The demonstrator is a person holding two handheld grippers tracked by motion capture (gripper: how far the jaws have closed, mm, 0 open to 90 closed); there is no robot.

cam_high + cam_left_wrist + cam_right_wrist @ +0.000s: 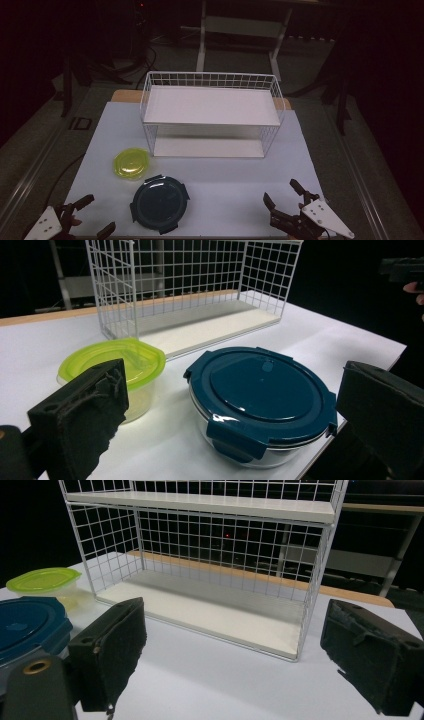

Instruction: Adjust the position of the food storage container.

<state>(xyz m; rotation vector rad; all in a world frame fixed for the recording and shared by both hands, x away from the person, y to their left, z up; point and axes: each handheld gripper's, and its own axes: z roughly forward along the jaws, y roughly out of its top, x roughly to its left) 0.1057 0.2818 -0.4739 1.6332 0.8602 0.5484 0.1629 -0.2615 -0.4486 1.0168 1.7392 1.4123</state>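
Observation:
A round glass container with a dark blue clip lid (160,203) sits near the table's front, left of centre. A smaller container with a yellow-green lid (131,163) stands just behind it to the left. My left gripper (96,216) rests at the front left corner, open and holding nothing. In the left gripper view its jaws stand wide apart, with the blue-lidded container (262,400) and the green-lidded one (117,365) ahead of them. My right gripper (282,194) sits at the front right, open and holding nothing. It faces the white wire rack (210,570).
The two-tier white wire rack (210,115) stands at the back middle of the white table (225,175), its shelves bare. Bare tabletop lies between the grippers and in front of the rack. Dark floor and a white stand frame (240,30) lie beyond the table.

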